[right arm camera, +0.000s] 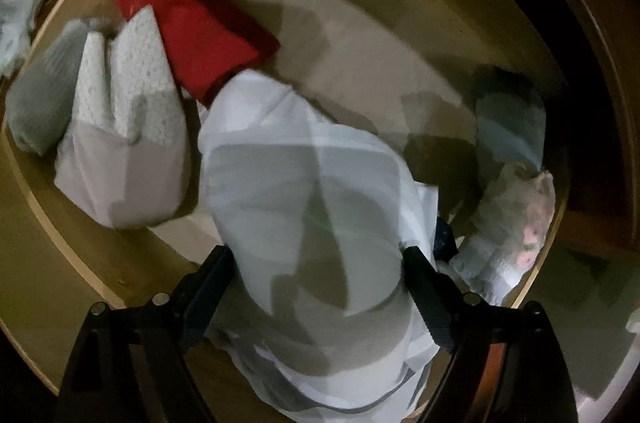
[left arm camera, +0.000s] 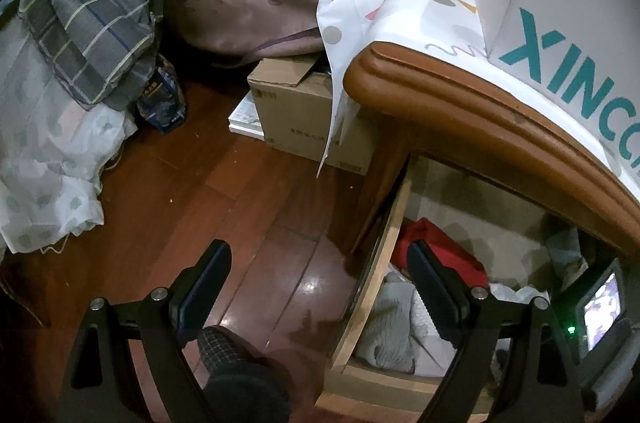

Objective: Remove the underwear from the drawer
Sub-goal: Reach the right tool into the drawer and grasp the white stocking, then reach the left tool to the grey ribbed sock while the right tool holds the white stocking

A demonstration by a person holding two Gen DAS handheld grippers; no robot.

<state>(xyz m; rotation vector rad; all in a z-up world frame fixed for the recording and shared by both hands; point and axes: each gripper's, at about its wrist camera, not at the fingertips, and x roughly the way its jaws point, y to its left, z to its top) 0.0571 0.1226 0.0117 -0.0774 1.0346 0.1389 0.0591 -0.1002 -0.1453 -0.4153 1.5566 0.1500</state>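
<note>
Underwear [right arm camera: 308, 207] — between right hand-held gripper [right arm camera: 316, 271] fingers | pointing down, spread

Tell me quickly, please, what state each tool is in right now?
Left tool: open, holding nothing, over the floor beside the drawer.
Right tool: open, straddling the white garment, not yet gripping it.

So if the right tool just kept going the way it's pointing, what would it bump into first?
Most likely the pale folded garment in the drawer. It lies between the open fingers of the right tool, though the blur hides how close it is.
</note>
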